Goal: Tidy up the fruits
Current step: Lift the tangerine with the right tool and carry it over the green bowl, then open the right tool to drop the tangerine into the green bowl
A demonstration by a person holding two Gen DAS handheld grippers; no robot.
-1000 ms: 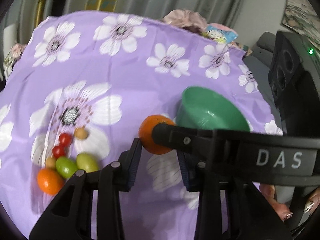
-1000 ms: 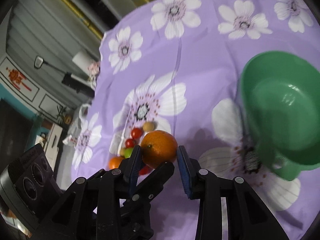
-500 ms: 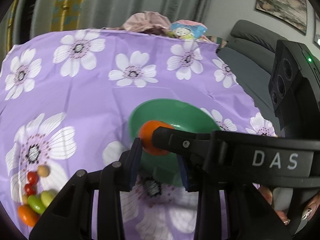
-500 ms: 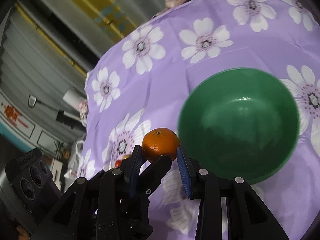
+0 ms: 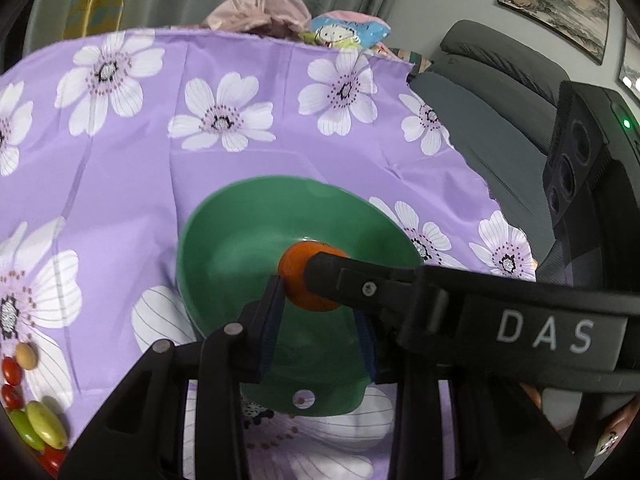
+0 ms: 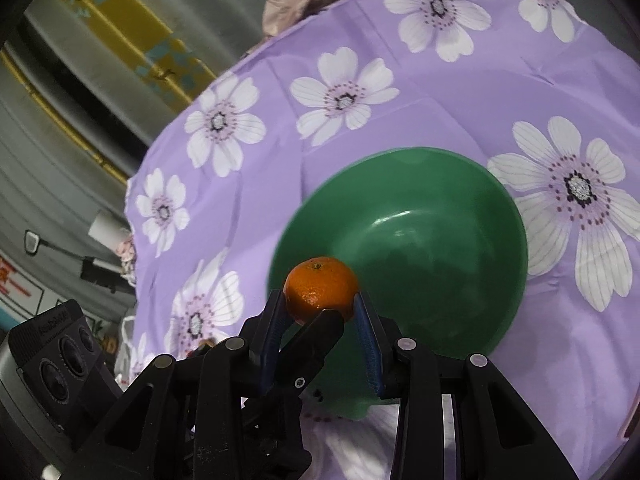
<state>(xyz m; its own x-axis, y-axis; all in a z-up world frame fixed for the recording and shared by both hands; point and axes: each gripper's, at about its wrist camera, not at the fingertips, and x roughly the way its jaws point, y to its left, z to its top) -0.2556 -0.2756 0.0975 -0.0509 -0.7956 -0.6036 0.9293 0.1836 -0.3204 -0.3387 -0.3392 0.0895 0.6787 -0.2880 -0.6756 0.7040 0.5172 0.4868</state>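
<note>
Over round glossy green bowl [image 6: 440,240], dimpled mandarin [image 6: 320,286] in right gripper [image 6: 320,320]

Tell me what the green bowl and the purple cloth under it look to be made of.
Bowl: probably plastic, smooth and glossy, with soft highlights inside and a moulded tab with a hole. Cloth: thin woven fabric, perhaps synthetic, with a slight sheen, fold creases and printed white flowers.

Colours: orange, green, purple.
Orange mandarin [image 6: 321,287] between blue-padded black fingers [image 6: 367,336]; plain green bowl [image 6: 440,240] beyond; purple cloth [image 6: 400,120], white flowers.
</note>
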